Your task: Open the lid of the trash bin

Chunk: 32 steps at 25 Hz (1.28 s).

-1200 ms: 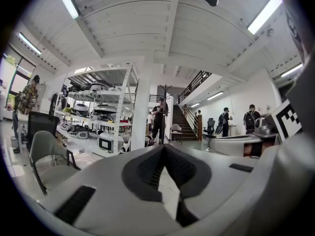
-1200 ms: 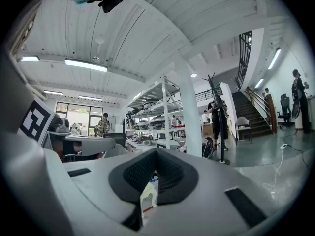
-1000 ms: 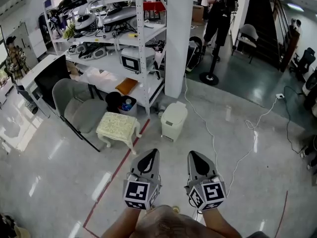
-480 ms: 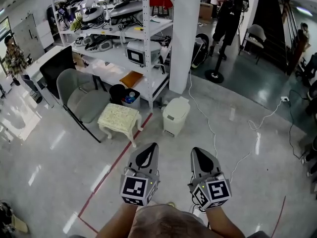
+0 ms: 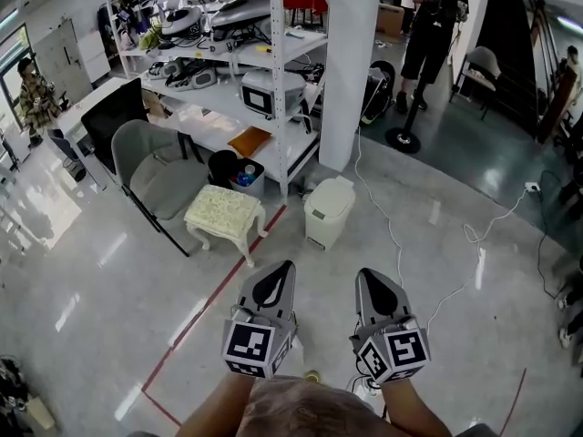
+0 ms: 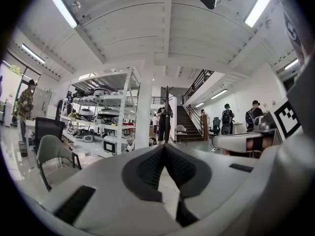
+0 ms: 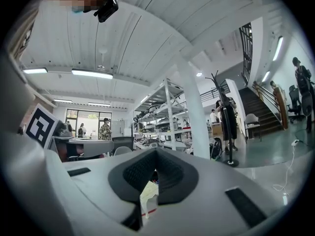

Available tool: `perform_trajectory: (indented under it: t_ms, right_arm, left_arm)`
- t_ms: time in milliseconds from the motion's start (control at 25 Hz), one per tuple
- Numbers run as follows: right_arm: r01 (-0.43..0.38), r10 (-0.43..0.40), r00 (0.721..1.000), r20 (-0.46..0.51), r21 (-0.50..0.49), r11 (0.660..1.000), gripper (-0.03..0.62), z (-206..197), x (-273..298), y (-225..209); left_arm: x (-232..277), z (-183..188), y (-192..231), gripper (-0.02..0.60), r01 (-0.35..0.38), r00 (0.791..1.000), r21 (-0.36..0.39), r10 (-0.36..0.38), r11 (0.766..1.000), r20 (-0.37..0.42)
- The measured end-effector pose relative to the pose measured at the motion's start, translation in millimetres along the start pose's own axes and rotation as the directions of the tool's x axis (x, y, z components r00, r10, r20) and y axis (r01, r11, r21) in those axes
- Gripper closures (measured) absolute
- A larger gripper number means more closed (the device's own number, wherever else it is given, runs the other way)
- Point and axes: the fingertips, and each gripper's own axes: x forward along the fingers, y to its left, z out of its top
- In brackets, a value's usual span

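Both your left gripper (image 5: 276, 277) and right gripper (image 5: 370, 280) were closed on nothing, well short of the white trash bin (image 5: 326, 218), lid (image 5: 332, 193) down.

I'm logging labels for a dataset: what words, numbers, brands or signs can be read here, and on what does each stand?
No text can be read in any view.
Cubes on the left gripper and right gripper: black-and-white square markers, patterns only, no letters.
Trash bin: no label shows.
Equipment on the shelf rack: any print is too small to read.
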Motion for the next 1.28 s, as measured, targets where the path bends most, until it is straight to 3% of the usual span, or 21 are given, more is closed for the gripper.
perform_trajectory:
  t_ms: [800,1280]
  right_arm:
    - [0.016,-0.017,1.000,-0.019,-0.007,1.000,0.569,-12.2,83.5,-53.6]
    - [0.025,-0.024,0.999,-0.031,0.011,1.000,0.569,-17.0,165.4,-87.5]
  left_arm:
    - [102.9,-17.6,34.6,0.591,0.037,0.999,-0.010,-0.038,0.999,-0.020]
    - [179.1,-20.2,84.1,0.591,0.038,0.999,-0.014,-0.038,0.999,-0.034]
